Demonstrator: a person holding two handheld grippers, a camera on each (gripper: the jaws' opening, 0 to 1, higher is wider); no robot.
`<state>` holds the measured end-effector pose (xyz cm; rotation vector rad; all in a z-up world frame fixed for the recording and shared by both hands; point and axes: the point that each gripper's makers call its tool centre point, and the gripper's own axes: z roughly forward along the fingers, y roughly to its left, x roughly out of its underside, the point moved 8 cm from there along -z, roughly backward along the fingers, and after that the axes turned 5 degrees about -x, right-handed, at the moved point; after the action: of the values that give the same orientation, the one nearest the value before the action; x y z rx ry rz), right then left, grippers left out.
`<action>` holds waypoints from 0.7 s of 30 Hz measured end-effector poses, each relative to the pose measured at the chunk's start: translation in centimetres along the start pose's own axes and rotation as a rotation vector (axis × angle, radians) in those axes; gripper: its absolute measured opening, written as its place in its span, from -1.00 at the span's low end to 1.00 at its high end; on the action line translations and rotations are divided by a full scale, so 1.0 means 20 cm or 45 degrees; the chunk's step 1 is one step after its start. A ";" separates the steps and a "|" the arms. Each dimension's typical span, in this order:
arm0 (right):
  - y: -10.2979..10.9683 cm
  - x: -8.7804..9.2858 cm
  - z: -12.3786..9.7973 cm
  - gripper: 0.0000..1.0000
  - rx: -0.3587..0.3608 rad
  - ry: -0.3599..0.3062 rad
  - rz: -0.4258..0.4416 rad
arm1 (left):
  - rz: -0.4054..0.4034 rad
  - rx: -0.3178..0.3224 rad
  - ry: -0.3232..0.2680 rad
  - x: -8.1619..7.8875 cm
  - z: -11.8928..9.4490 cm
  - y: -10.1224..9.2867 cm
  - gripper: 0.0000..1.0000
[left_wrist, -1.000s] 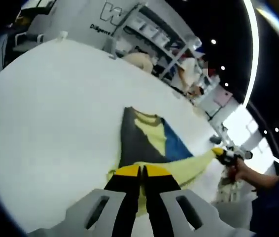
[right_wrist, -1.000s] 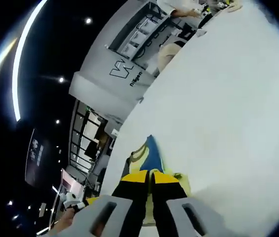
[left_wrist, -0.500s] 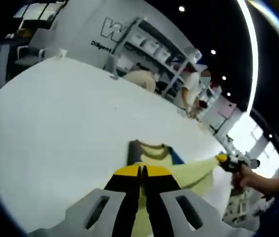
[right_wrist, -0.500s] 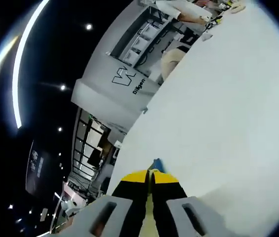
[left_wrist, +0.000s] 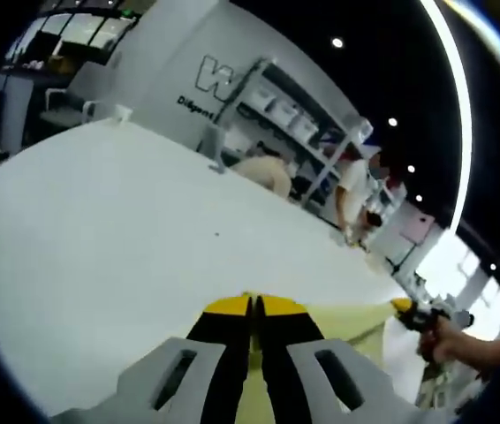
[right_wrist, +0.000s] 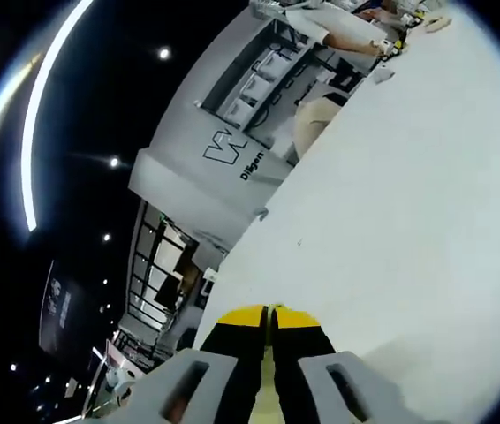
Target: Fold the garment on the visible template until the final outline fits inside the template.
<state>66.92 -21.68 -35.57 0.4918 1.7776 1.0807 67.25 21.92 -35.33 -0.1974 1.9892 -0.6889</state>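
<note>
Gripping pale yellow fabric between closed jaws, the left gripper (left_wrist: 252, 309) holds the garment (left_wrist: 356, 322) lifted just above the white surface (left_wrist: 100, 230); in the left gripper view the cloth spreads from the yellow-tipped jaws out to that gripper's right as a taut, flat band. At the far end of that band the right gripper (left_wrist: 403, 307) comes into the same view, its yellow tip pinched on the garment's edge, with a person's hand (left_wrist: 440, 334) behind it. In the right gripper view, the right gripper (right_wrist: 269, 314) also has its jaws pressed together, and a thin strip of the same yellow garment (right_wrist: 274, 389) runs down between them toward the camera. Ahead of both grippers the surface stretches away bare and white. Beyond its far edge, well away from the left gripper, stands a grey wall with lettering (left_wrist: 201, 84), beside it a shelving rack (left_wrist: 299, 132) loaded with pale boxes, and a person in a white top (left_wrist: 352, 190) standing near the rack. The same lettered wall (right_wrist: 232, 155) appears ahead and above in the right gripper view, under a dark ceiling crossed by a curved light strip (right_wrist: 42, 97). No template outline can be made out on the surface.
</note>
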 end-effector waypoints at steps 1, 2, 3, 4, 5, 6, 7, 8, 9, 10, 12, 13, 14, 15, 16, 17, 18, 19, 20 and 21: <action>0.00 0.00 0.01 -1.00 0.003 0.000 0.000 | -0.009 -0.003 -0.006 0.00 0.01 0.00 -1.00; 0.00 0.00 0.02 -1.00 0.005 -0.002 0.000 | -0.014 -0.011 -0.013 0.00 0.01 -0.01 -1.00; 0.00 0.00 0.02 -1.00 0.006 -0.005 -0.001 | -0.018 -0.014 -0.016 0.01 0.02 -0.01 -1.00; 0.00 0.00 0.03 -1.00 0.008 -0.011 -0.001 | -0.029 -0.020 -0.026 0.00 0.04 0.00 -1.00; 0.00 0.00 0.05 -1.00 0.010 -0.018 -0.001 | -0.040 -0.026 -0.035 0.00 0.06 0.00 -1.00; 0.00 0.00 0.06 -1.00 0.013 -0.023 0.000 | -0.057 -0.031 -0.044 0.00 0.06 0.00 -1.00; 0.00 -0.01 0.07 -1.00 0.018 -0.031 -0.003 | -0.074 -0.032 -0.057 -0.01 0.06 0.00 -1.00; -0.01 -0.01 0.09 -1.00 0.024 -0.037 -0.005 | -0.077 -0.037 -0.067 -0.02 0.10 0.01 -1.00; -0.01 -0.02 0.10 -1.00 0.024 -0.045 -0.010 | -0.079 -0.040 -0.076 -0.02 0.11 0.01 -1.00; -0.01 -0.02 0.11 -1.00 0.025 -0.049 -0.014 | -0.084 -0.041 -0.094 -0.03 0.15 0.03 -1.00; -0.03 -0.03 0.14 -1.00 0.029 -0.071 -0.023 | -0.103 -0.044 -0.120 -0.04 0.18 0.05 -1.00; -0.03 -0.04 0.16 -1.00 0.027 -0.085 -0.019 | -0.110 -0.047 -0.131 -0.04 0.20 0.06 -1.00; -0.04 -0.04 0.17 -1.00 0.032 -0.097 -0.014 | -0.114 -0.053 -0.141 -0.04 0.22 0.07 -1.00; -0.04 -0.04 0.18 -1.00 0.037 -0.098 -0.017 | -0.112 -0.054 -0.144 -0.04 0.22 0.07 -1.00; -0.07 -0.04 0.21 -1.00 0.067 -0.092 -0.043 | -0.111 -0.063 -0.147 -0.04 0.27 0.10 -1.00; -0.08 -0.04 0.22 -1.00 0.084 -0.088 -0.053 | -0.120 -0.070 -0.139 -0.04 0.30 0.12 -1.00; -0.10 -0.03 0.23 -1.00 0.089 -0.085 -0.054 | -0.120 -0.081 -0.131 -0.02 0.30 0.12 -1.00; -0.11 -0.02 0.23 -1.00 0.089 -0.079 -0.055 | -0.117 -0.091 -0.122 0.00 0.31 0.13 -0.99; -0.12 0.00 0.24 -1.00 0.091 -0.052 -0.052 | -0.120 -0.110 -0.098 0.03 0.34 0.16 -0.99; -0.13 0.01 0.24 -1.00 0.094 -0.038 -0.049 | -0.122 -0.116 -0.089 0.04 0.36 0.18 -0.99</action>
<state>71.48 -20.67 -38.53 0.5141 1.7984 0.9794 73.50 21.78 -40.41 -0.3686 1.9555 -0.6437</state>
